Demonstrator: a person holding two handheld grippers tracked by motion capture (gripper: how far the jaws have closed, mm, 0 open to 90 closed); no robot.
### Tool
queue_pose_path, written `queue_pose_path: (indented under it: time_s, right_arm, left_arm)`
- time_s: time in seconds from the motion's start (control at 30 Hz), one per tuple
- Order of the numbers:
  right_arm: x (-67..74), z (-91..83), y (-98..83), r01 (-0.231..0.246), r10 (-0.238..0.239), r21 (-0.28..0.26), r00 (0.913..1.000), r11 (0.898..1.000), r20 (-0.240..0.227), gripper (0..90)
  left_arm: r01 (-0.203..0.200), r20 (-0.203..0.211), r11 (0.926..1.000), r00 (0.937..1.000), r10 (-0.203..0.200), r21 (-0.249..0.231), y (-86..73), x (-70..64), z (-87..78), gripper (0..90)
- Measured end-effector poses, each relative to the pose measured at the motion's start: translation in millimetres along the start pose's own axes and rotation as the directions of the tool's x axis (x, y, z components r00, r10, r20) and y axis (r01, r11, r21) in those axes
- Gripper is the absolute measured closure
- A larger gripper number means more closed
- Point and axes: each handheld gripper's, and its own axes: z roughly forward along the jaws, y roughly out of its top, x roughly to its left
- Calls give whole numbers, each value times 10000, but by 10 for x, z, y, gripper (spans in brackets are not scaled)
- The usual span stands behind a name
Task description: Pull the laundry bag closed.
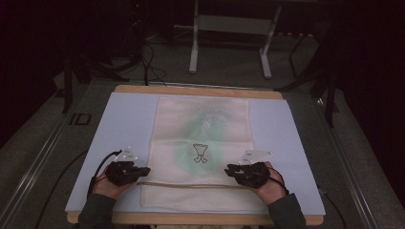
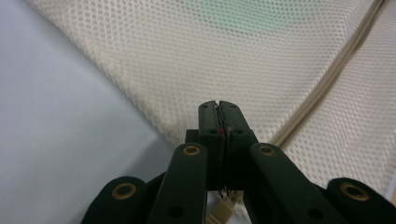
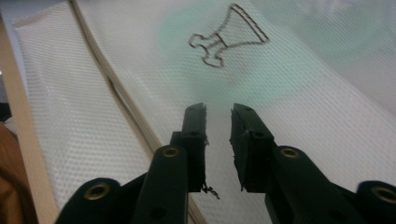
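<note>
Left fingers [image 2: 219,122] together, right fingers [image 3: 218,140] apart, mesh bag [image 1: 200,143]

Left gripper [image 1: 143,170]: jaws pressed together, pointing inward. Right gripper [image 1: 230,169]: jaws slightly apart, pointing inward, nothing between.

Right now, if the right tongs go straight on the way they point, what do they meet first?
Probably the cream mesh bag just ahead of the right tongs, near its pale green patch; depth is unclear.

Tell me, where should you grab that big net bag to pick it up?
Probably the net bag is best pinched at its two long side edges, one gripper coming in from each side. It lies flat and limp, so only its edges give the jaws something to close on.
</note>
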Motion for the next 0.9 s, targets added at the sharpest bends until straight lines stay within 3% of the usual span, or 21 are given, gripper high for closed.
queue_pose_path:
  time_s: [0.23,0.47,0.6,0.9]
  right_arm:
    - [180,167,156,559,-559,-3,9978,9984,-351,899]
    - [335,350,271,1022,-1019,-6,9919,9948,-762,898]
    - [422,499,343,1136,-1145,-146,9872,9934,-1113,851]
    - [642,774,518,1907,-1885,-37,9673,9817,-1695,805]
  left_arm:
    - [-122,30,9999,9999,122,-5,20,47,14,884]
    - [-192,51,9997,9998,192,118,39,86,51,875]
    - [-187,49,9998,9998,186,107,45,103,62,856]
    - [-128,320,9999,9994,127,40,21,141,39,822]
